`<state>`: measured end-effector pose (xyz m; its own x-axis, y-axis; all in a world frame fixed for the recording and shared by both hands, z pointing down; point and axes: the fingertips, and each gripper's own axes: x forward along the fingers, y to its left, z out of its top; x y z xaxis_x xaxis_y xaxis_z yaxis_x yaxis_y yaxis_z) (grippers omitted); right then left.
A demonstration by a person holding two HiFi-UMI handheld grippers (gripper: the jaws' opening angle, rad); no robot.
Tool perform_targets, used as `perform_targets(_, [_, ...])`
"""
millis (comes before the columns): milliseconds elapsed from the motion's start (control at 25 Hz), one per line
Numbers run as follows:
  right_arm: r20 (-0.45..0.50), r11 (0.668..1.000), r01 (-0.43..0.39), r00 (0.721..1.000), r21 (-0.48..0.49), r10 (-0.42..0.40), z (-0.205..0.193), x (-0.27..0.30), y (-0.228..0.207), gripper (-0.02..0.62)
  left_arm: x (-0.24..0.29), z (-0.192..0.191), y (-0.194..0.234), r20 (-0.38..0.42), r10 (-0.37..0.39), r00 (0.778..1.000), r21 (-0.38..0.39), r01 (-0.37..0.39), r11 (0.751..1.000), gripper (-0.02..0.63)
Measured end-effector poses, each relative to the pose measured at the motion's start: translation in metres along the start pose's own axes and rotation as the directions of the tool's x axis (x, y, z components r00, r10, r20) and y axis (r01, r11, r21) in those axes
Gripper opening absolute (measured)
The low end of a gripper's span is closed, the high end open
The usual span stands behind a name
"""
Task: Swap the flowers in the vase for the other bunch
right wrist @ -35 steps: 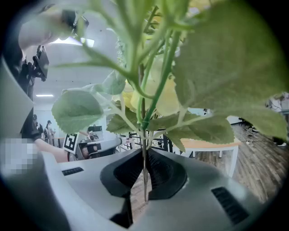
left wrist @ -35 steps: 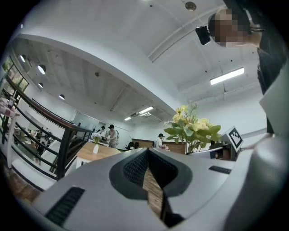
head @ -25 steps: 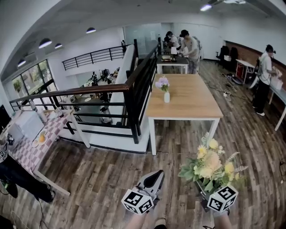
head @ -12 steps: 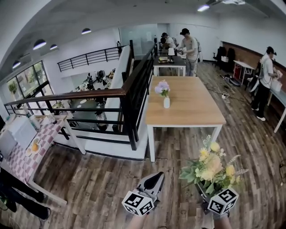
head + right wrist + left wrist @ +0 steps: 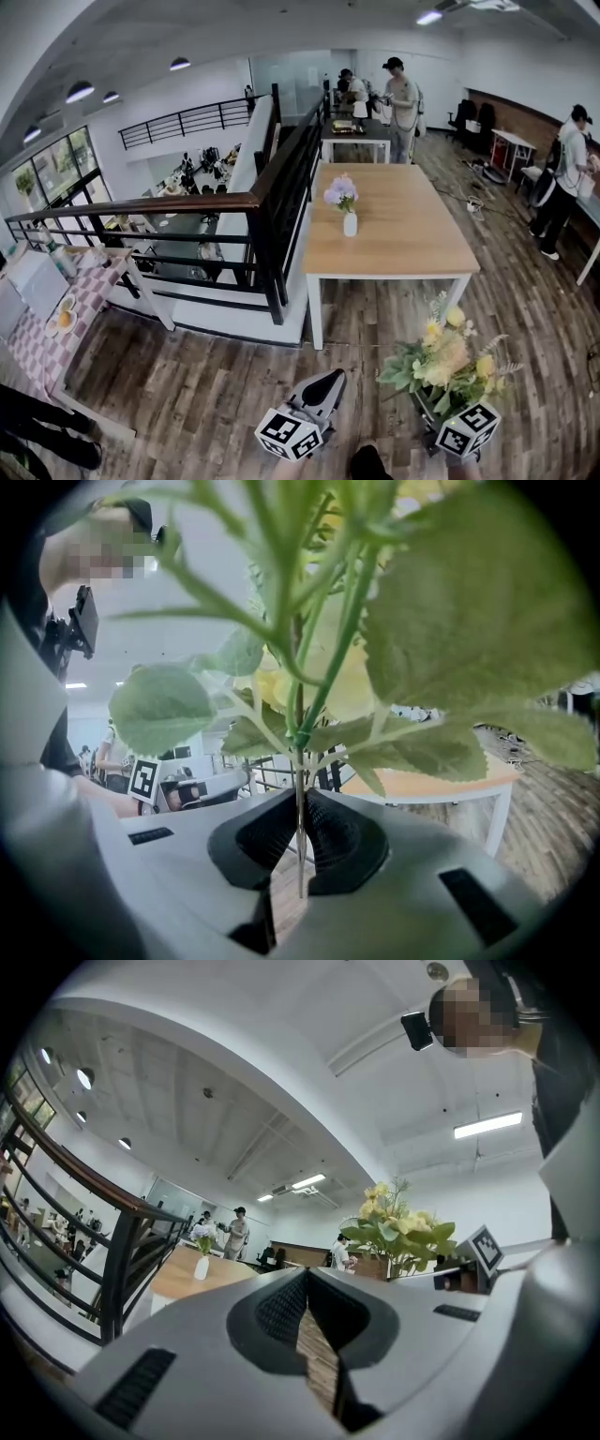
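Note:
A small white vase (image 5: 350,224) with pale purple flowers (image 5: 340,193) stands on the wooden table (image 5: 412,234) ahead; in the left gripper view the vase (image 5: 202,1267) is tiny and far off. My right gripper (image 5: 429,403) is shut on the thin stems (image 5: 299,808) of a yellow and green bunch (image 5: 445,358), held upright low at the right; its leaves fill the right gripper view. My left gripper (image 5: 327,381) is shut and holds nothing, low in the middle; the yellow bunch (image 5: 398,1227) shows to its right.
A dark railing (image 5: 267,202) borders a stairwell left of the table. A checkered table (image 5: 56,314) with dishes stands at far left. People stand at further tables (image 5: 356,136) at the back and along the right wall (image 5: 567,183). Wood plank floor (image 5: 206,375) lies between me and the table.
Both grippers and the yellow bunch have come closer to the wooden table; the table and vase appear larger and nearer. Both grippers keep their states.

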<state>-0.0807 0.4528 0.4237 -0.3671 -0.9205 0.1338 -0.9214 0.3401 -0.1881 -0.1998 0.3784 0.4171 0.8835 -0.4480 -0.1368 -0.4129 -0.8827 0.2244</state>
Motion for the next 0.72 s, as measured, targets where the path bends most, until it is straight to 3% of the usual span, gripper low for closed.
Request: perform_targets(720, [-0.009,0.997,-0.080,0.997,-0.011,0.080,0.036,0.117,-0.134,0.046,0.148,-0.001,0.091,-0.004,0.030,1.000,0.004,-0.030,1.000,0.009])
